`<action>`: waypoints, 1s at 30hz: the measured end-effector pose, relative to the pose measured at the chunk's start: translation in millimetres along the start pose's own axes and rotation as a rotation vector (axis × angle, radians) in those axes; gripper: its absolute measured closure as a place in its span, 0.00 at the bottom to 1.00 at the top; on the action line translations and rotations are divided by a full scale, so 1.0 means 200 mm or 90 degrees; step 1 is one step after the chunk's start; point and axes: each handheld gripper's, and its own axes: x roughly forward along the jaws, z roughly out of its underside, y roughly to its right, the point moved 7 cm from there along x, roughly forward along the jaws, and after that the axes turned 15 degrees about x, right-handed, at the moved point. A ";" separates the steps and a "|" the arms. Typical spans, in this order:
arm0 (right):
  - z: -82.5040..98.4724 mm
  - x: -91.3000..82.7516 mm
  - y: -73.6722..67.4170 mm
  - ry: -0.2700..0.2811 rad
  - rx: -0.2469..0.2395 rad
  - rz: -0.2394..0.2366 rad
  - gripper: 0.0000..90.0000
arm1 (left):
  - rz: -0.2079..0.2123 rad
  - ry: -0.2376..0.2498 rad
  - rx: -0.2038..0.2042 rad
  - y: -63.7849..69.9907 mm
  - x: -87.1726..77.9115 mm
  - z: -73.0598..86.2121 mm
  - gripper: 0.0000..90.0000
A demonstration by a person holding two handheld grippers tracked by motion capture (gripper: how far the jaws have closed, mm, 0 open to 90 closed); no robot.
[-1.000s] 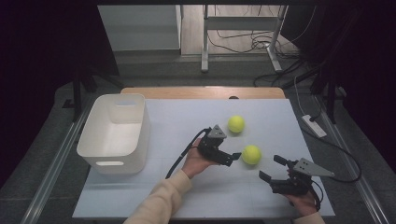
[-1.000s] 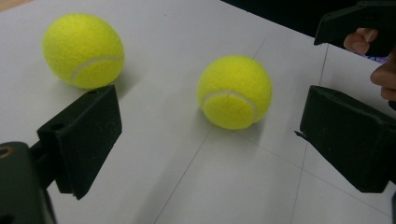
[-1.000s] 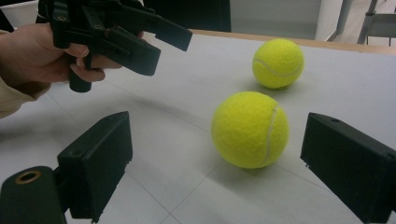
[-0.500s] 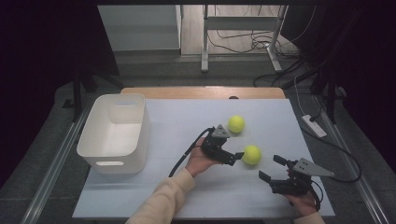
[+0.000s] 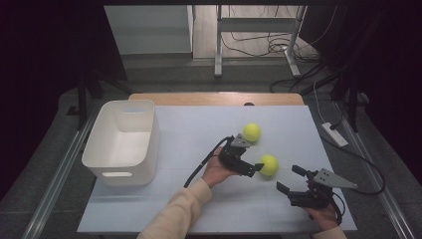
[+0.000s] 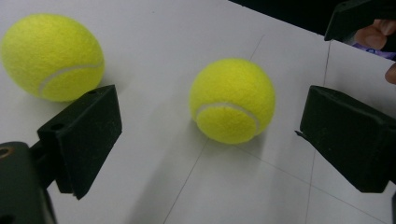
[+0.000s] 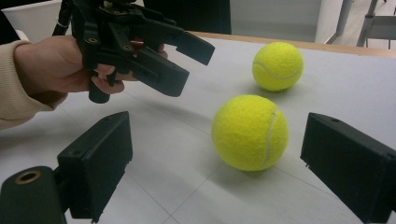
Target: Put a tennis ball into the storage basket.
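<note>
The table point(image 5: 199, 134) is a smooth white sheet with thin seams. Well off behind the left gripper point(image 5: 251, 167) stands a white plastic bin point(image 5: 122, 139), rounded at its corners, with a cut-out handle. The left gripper, blocky and black, is released, jaws spread wide; the near ball point(image 6: 232, 100), a fuzzy yellow tennis ball with a pale seam, lies just ahead between them, untouched. The far ball point(image 5: 252, 132) lies beside its left jaw, cut off at the frame edge. The right gripper point(image 5: 293, 180) is also released, pointing at the near ball.
</note>
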 end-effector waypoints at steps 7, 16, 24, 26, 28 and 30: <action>0.00 0.00 0.00 0.000 0.000 -0.001 0.10 | 0.007 -0.006 0.000 0.00 0.04 0.00 0.07; 0.00 0.00 0.00 0.000 0.001 0.000 0.10 | 0.021 -0.012 0.006 0.03 0.10 -0.02 0.07; 0.00 0.00 0.01 0.003 0.004 0.000 0.10 | 0.026 -0.030 0.013 0.04 0.14 -0.02 0.06; 0.00 0.00 0.01 0.002 0.005 0.000 0.10 | 0.026 -0.032 0.013 0.04 0.16 -0.02 0.06; 0.00 0.00 0.01 0.001 0.004 -0.001 0.10 | 0.026 -0.034 0.012 0.04 0.16 -0.02 0.06; 0.00 0.00 0.01 -0.001 0.004 -0.001 0.10 | 0.028 -0.034 0.009 0.04 0.17 -0.02 0.06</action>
